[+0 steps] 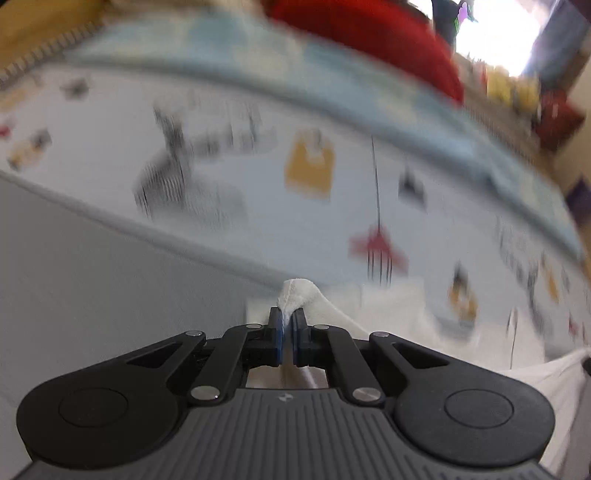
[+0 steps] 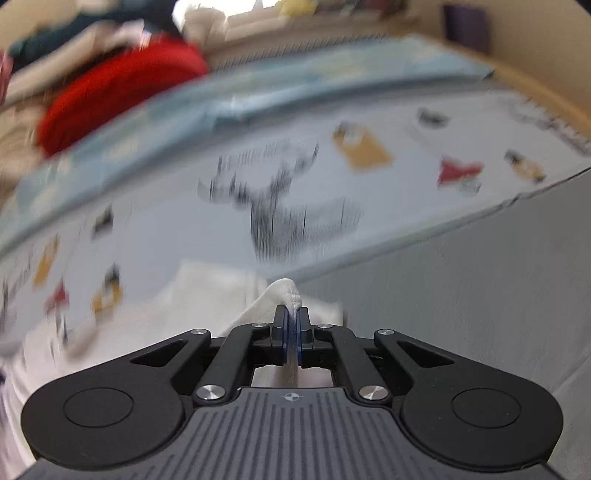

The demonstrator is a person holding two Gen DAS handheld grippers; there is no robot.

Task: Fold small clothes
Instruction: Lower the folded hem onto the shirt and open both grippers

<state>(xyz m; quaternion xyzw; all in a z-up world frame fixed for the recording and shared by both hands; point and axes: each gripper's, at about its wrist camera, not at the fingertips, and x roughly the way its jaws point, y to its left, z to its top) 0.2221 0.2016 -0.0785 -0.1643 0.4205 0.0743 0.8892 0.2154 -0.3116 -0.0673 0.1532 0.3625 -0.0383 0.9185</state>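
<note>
A small white garment (image 1: pixel 391 314) hangs between my two grippers over a pale printed bedsheet (image 1: pixel 258 206). My left gripper (image 1: pixel 287 317) is shut on one white corner of it, which sticks up between the blue pads. My right gripper (image 2: pixel 292 317) is shut on another corner of the white garment (image 2: pixel 207 295), whose cloth spreads down to the left. Both views are blurred by motion. The rest of the garment is hidden under the grippers.
A red cloth (image 1: pixel 373 40) lies on a pale blue blanket (image 1: pixel 332 81) at the back; it also shows in the right wrist view (image 2: pixel 114 88). A plain grey surface (image 1: pixel 92 295) borders the sheet, also in the right wrist view (image 2: pixel 461 295). Clutter and a bright window (image 1: pixel 495 33) lie beyond.
</note>
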